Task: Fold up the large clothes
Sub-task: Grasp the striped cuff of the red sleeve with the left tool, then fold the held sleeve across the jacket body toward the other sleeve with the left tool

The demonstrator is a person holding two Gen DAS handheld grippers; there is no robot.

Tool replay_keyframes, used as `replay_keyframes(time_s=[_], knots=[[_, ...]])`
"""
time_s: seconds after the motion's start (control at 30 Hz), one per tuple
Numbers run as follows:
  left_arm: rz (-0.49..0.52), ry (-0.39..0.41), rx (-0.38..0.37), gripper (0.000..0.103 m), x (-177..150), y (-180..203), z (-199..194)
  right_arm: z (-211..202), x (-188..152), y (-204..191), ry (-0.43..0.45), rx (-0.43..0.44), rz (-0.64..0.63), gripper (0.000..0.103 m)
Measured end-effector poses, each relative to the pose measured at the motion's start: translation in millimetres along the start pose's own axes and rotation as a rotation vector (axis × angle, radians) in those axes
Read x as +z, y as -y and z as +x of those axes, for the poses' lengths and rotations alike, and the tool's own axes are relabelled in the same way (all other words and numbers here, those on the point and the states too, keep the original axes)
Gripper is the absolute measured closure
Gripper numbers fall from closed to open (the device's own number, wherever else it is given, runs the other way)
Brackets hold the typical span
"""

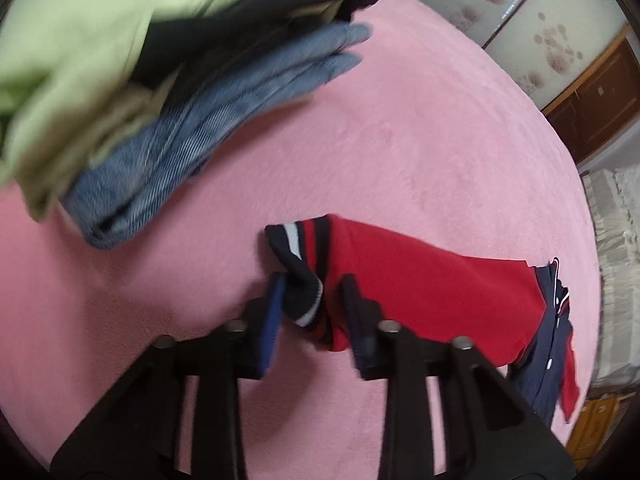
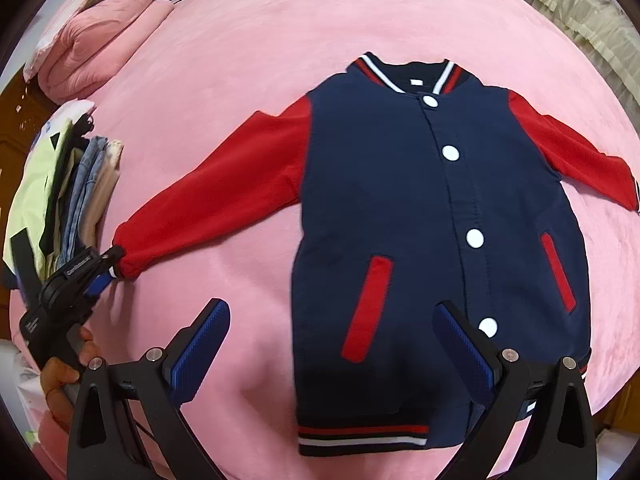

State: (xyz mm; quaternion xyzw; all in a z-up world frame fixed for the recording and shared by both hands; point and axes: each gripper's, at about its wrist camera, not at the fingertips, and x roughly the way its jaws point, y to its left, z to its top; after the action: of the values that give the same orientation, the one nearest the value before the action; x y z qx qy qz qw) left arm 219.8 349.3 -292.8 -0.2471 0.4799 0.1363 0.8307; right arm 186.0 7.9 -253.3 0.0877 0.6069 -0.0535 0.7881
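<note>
A navy varsity jacket with red sleeves and white snap buttons lies flat, front up, on the pink bed. Its left-hand red sleeve stretches out to the left. My left gripper is shut on that sleeve's striped navy cuff; it also shows in the right wrist view. The sleeve runs away to the right in the left wrist view. My right gripper is open and empty, hovering over the jacket's lower left part near the red pocket trim.
A stack of folded clothes, with light green, black and denim layers, sits at the bed's left side. Folded pink bedding lies at the far left corner. The pink bedspread surrounds the jacket.
</note>
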Motion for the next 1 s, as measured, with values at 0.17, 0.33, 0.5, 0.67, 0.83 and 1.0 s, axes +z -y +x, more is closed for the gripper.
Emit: replay_keyframes(time_s=[0.17,0.33,0.5,0.67,0.83,1.0], knots=[[0.102,0.123,0.035,0.093,-7.8,51.9,-30.7,-0.1,8.8,31.1,-0.009,0.027,0.000,0.000],[0.151,0.223,-0.011,0.093,-11.8,118.3,-68.8,-11.5,17.9,75.3,-0.001,0.047,-0.007,0.000],[0.275,0.271,-0.106,0.093,-25.4,225.1,-93.3,-28.3,23.2,125.7,0.035,0.058,-0.040,0.000],[0.425,0.212,-0.177,0.093,-66.0,330.9,-82.8,-33.7,30.6,184.1,0.065,0.052,0.002,0.000],[0.495,0.031,-0.302,0.092,-111.8,400.4,-58.0,-26.1,42.0,240.1,0.089,0.027,0.052,0.000],[0.500,-0.092,-0.260,0.040,-130.7,414.7,-43.0,-3.2,50.7,278.4,0.044,0.103,0.098,0.000]])
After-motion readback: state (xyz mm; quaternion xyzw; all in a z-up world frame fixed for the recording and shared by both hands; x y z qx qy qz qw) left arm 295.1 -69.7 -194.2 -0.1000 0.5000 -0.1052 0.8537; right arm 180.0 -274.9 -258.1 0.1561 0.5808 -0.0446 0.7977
